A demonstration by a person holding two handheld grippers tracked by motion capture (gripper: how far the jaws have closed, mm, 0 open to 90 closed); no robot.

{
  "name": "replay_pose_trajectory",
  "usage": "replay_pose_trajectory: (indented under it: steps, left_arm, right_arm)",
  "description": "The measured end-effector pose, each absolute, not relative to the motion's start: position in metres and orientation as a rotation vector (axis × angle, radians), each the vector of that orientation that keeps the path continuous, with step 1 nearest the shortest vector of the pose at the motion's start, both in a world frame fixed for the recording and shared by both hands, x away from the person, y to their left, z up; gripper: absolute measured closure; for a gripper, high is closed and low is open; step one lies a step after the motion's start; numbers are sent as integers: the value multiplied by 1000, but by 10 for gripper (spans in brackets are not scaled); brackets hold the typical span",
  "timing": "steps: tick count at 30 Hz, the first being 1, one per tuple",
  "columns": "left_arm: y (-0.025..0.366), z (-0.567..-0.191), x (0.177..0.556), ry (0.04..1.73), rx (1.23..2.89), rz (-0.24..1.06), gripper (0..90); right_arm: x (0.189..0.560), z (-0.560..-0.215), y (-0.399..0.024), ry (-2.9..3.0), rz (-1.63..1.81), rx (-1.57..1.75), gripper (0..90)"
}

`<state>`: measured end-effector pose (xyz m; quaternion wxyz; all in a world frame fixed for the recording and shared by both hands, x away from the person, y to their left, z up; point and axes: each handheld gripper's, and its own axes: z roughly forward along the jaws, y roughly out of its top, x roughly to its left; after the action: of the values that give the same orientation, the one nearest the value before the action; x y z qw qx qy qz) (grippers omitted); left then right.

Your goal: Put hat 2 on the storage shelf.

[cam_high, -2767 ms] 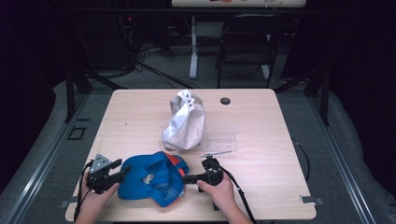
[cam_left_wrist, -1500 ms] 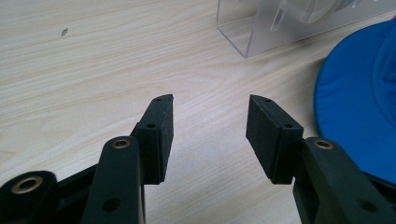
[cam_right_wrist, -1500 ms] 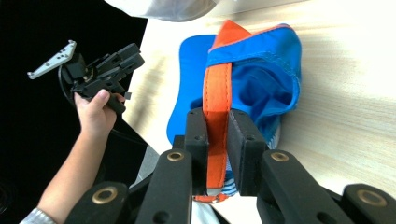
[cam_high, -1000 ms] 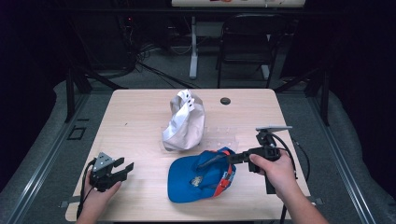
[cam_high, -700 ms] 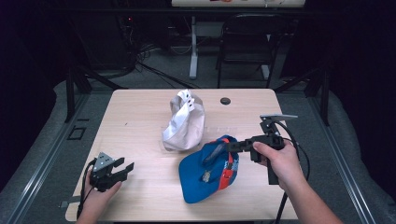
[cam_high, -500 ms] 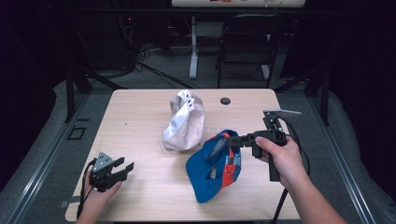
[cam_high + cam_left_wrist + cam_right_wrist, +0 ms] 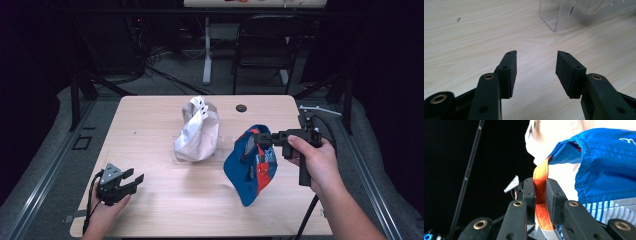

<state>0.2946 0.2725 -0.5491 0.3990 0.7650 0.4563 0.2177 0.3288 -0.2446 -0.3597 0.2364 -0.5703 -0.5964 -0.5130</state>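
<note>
Right gripper (image 7: 256,138): black two-jaw tool held level in the right hand (image 7: 315,162); jaws clamped on the strap.
Right pads: flat black blocks with small screw holes, pressed onto both faces of the strap, as the right gripper view shows.
Strap (image 7: 540,195): narrow orange fabric band with stitched edges, running up from between the pads to the cap's blue hem.
Cap (image 7: 250,162): soft blue fabric with rows of stitching, a red panel and a blue-and-white striped section; it hangs limp below the right gripper, brim downward, over the right half of the table. Whether its lower edge touches the tabletop cannot be told.
Left gripper (image 7: 131,181): black, with a grey three-cornered plate on top, low over the near left corner of the table in the left hand (image 7: 107,207); jaws spread apart with nothing between them.
Left pads (image 7: 566,72): rectangular, matte, fine-grained rubber faces.
Stand (image 7: 564,15): clear, hard acrylic with straight edges, ahead of the left gripper.
White cap (image 7: 196,130): pale crumpled fabric, propped upright at mid-table on the stand, left of the cap.
Table (image 7: 150,125): flat light wood-grain top with rounded corners.
Disc (image 7: 241,107): small, dark, round, near the far edge.
</note>
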Motion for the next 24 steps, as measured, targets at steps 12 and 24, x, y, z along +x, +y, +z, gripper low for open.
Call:
replay_pose_trajectory:
  steps: [12, 24]
  left_arm:
    - [273, -549, 295, 1154, 1936, 552, 519]
    - [273, -550, 295, 1153, 1938, 551, 519]
  right_arm:
    - [348, -336, -250, -1511, -1521, -1604, 792]
    - [373, -309, -248, -1454, -1618, -1693, 792]
